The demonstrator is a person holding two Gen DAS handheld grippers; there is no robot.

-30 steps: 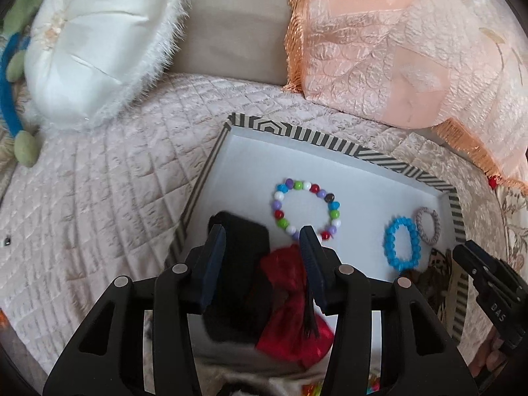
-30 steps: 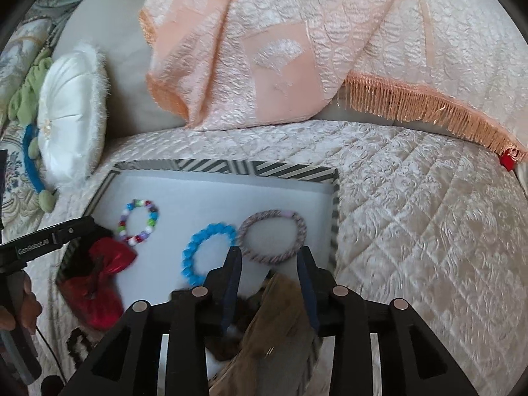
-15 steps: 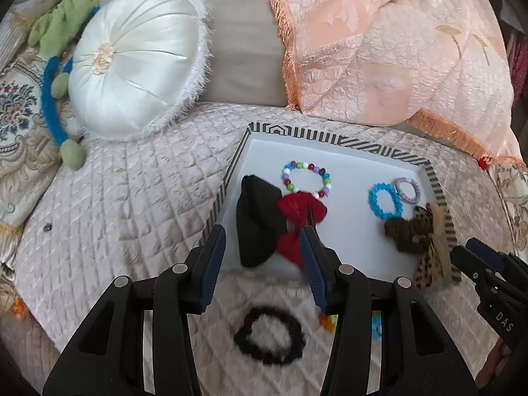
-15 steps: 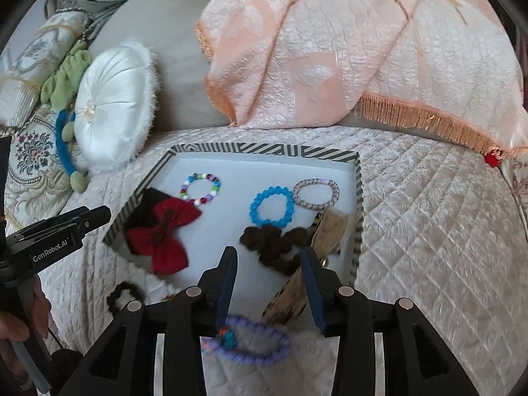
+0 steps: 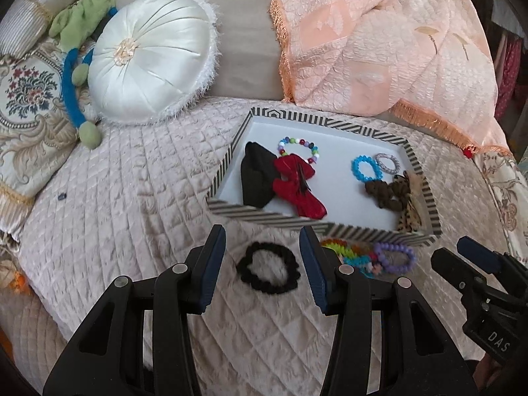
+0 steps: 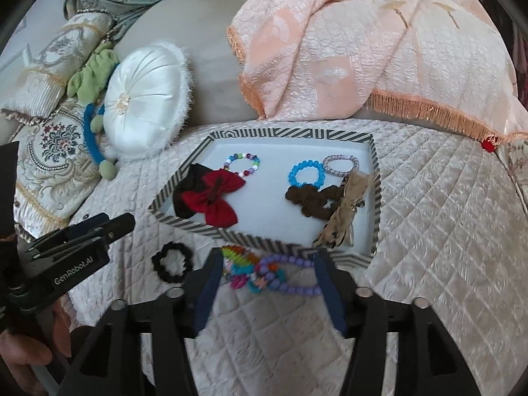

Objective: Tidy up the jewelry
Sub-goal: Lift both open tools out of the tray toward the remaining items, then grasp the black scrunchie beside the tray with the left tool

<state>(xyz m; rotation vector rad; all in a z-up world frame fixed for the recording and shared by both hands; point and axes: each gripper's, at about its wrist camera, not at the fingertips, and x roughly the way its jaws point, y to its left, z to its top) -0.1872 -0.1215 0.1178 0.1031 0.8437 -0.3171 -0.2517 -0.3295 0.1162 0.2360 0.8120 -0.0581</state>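
The striped-rim tray [image 6: 374,178] sits mid-frame in both views and serves as the collecting place. It holds a red bow [image 6: 214,196] over a black bow [image 5: 254,178] at its left, a multicolour bead bracelet [image 6: 242,165] above them, and a blue bead bracelet [image 6: 305,173], a silver-lilac hair tie [image 6: 340,164], a brown scrunchie [image 6: 310,199] and a leopard-print bow [image 6: 346,214] at its right.

3 pieces lie outside, just below the tray's lower rim on the quilted cover [image 6: 429,214], probably next to go in: a black scrunchie [image 5: 268,272], a rainbow-coloured piece [image 6: 239,262] and a purple bead bracelet [image 6: 290,275].

The left gripper [image 5: 262,265] is open and empty, framing the black scrunchie. The right gripper [image 6: 265,285] has just been opening its jaws; it holds nothing, and the purple bracelet shows between the fingers, untouched.

The purple bracelet's long axis runs left to right in the right wrist view. The leopard-print bow's runs upper right to lower left.
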